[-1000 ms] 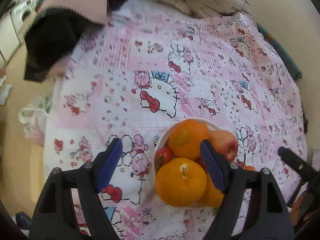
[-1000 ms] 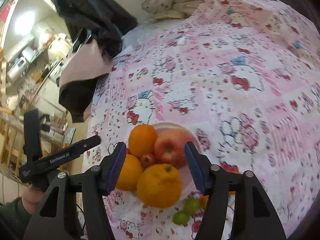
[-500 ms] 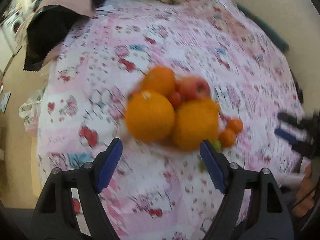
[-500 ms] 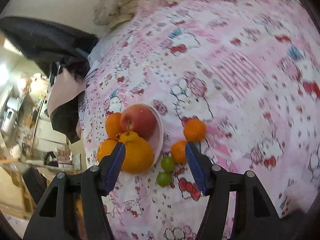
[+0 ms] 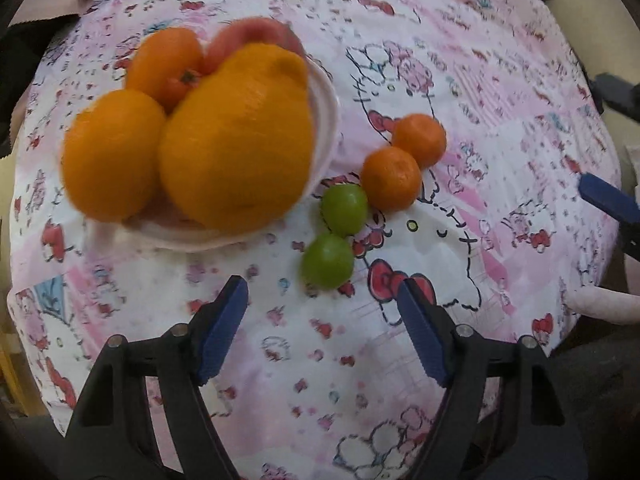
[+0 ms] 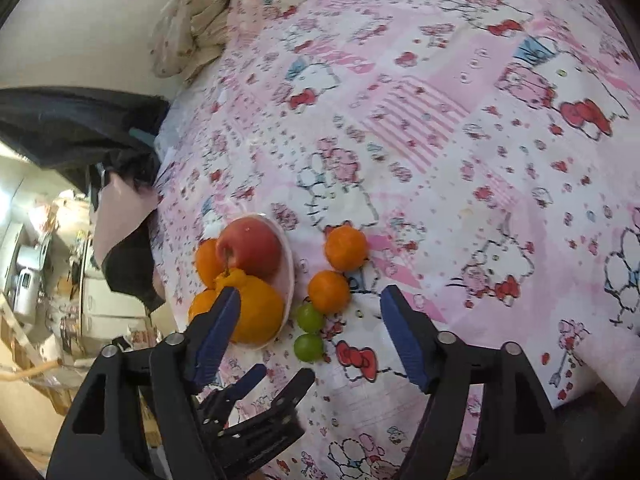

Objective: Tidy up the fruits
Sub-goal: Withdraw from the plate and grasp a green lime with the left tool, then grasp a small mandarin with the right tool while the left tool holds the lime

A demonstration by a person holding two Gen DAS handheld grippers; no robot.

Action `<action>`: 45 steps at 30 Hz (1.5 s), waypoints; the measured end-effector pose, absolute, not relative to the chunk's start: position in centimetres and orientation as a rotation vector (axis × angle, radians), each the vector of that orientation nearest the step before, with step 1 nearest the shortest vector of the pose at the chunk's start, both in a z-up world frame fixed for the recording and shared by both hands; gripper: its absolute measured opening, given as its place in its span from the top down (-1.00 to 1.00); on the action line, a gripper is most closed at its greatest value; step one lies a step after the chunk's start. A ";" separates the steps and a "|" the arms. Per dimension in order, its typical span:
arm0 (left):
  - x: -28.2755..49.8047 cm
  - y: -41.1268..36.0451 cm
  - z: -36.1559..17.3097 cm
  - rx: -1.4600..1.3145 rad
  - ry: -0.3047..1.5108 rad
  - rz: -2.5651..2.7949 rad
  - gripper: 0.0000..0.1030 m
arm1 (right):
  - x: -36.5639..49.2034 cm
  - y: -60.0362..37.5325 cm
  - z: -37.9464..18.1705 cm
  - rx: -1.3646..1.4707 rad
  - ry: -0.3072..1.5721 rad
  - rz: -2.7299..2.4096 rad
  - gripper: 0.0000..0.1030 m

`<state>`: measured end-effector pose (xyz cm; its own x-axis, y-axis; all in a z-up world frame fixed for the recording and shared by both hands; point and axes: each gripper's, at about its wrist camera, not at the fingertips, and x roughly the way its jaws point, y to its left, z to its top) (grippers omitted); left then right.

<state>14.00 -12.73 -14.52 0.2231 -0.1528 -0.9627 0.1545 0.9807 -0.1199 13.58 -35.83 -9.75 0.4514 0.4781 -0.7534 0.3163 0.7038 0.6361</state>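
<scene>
Since a second ago we have pulled both grippers back from the fruit pile, so the loose fruit beside the plate has come into view. The white plate (image 5: 326,116) holds a knobbly large citrus (image 5: 236,136), two oranges (image 5: 114,156), an apple (image 6: 250,250) and a small red fruit wedged between them. Just right of the plate, on the pink printed cloth (image 5: 500,128), lie two mandarins (image 5: 392,178) touching each other and two green fruits (image 5: 344,208). Our left gripper (image 5: 322,330) hovers near the green fruits, jaws spread and empty. Our right gripper (image 6: 310,338) hangs further back, also spread wide, grasping nothing.
</scene>
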 end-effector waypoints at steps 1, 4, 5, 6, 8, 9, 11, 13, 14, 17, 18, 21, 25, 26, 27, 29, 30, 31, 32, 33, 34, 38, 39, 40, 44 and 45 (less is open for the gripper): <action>14.1 -13.3 -14.9 0.017 1.330 -0.211 -0.44 | 13.5 -36.2 -10.0 0.862 1.140 0.125 -0.51; 14.6 -14.4 -15.9 0.067 1.332 -0.198 -0.43 | 13.4 -36.4 -10.0 0.894 1.142 0.140 -0.53; 14.8 -14.7 -16.2 0.076 1.336 -0.193 -0.42 | 13.5 -36.4 -9.9 0.891 1.141 0.141 -0.53; 14.9 -14.9 -16.6 0.083 1.340 -0.193 -0.32 | 13.6 -36.4 -9.9 0.891 1.140 0.144 -0.53; 15.2 -15.4 -17.2 0.105 1.354 -0.193 -0.13 | 13.6 -36.4 -9.8 0.903 1.138 0.153 -0.54; 15.3 -15.6 -17.4 0.116 1.359 -0.196 -0.08 | 13.6 -36.3 -9.7 0.907 1.138 0.160 -0.54; 15.3 -15.9 -17.7 0.134 1.356 -0.201 0.02 | 13.6 -36.2 -9.5 0.903 1.135 0.167 -0.55; 15.3 -16.1 -17.7 0.152 1.345 -0.197 0.10 | 13.6 -36.2 -9.5 0.904 1.135 0.169 -0.55; 15.3 -16.1 -17.6 0.154 1.342 -0.197 0.13 | 13.6 -36.2 -9.5 0.906 1.136 0.169 -0.55; 15.2 -15.8 -17.4 0.182 1.326 -0.175 0.47 | 13.7 -36.0 -9.7 0.908 1.143 0.172 -0.56; 15.2 -15.7 -17.3 0.181 1.325 -0.177 0.47 | 13.8 -35.8 -9.7 0.907 1.148 0.176 -0.56; 14.8 -15.1 -17.0 0.188 1.322 -0.180 0.47 | 13.9 -35.3 -9.8 0.891 1.155 0.183 -0.56; 14.1 -14.3 -16.0 0.176 1.307 -0.199 0.47 | 14.0 -35.0 -9.8 0.878 1.159 0.185 -0.56; 13.9 -14.3 -15.6 0.169 1.304 -0.209 0.47 | 14.0 -34.9 -9.9 0.880 1.161 0.183 -0.56; 13.6 -13.9 -15.2 0.165 1.304 -0.222 0.47 | 14.0 -34.9 -9.9 0.883 1.164 0.185 -0.56; 12.7 -13.4 -13.9 0.153 1.289 -0.248 0.47 | 14.1 -34.5 -10.1 0.885 1.176 0.193 -0.57; 12.2 -12.9 -13.1 0.151 1.278 -0.261 0.47 | 14.1 -34.4 -10.2 0.883 1.179 0.196 -0.57; 12.0 -12.6 -12.5 0.151 1.273 -0.267 0.47 | 14.2 -34.1 -10.3 0.877 1.185 0.198 -0.58; 11.6 -11.9 -11.8 0.149 1.267 -0.271 0.47 | 14.2 -33.8 -10.3 0.868 1.190 0.198 -0.58; 11.4 -11.2 -11.1 0.144 1.260 -0.268 0.47 | 14.3 -33.6 -10.3 0.865 1.193 0.200 -0.58; 11.5 -10.6 -10.5 0.135 1.254 -0.263 0.47 | 14.3 -33.5 -10.3 0.863 1.194 0.202 -0.58; 11.6 -7.3 -7.7 0.077 1.232 -0.246 0.47 | 14.6 -33.1 -10.5 0.861 1.196 0.192 -0.59; 11.8 -6.6 -7.0 0.077 1.218 -0.244 0.47 | 14.7 -33.2 -10.6 0.865 1.197 0.186 -0.59; 11.8 -5.8 -6.2 0.083 1.197 -0.236 0.47 | 14.8 -33.2 -10.7 0.868 1.197 0.177 -0.59; 11.8 -2.6 -4.2 0.055 1.137 -0.188 0.47 | 15.2 -33.8 -11.8 0.891 1.208 0.136 -0.59; 11.9 -2.0 -4.0 0.034 1.132 -0.176 0.47 | 15.5 -33.9 -12.2 0.911 1.221 0.143 -0.58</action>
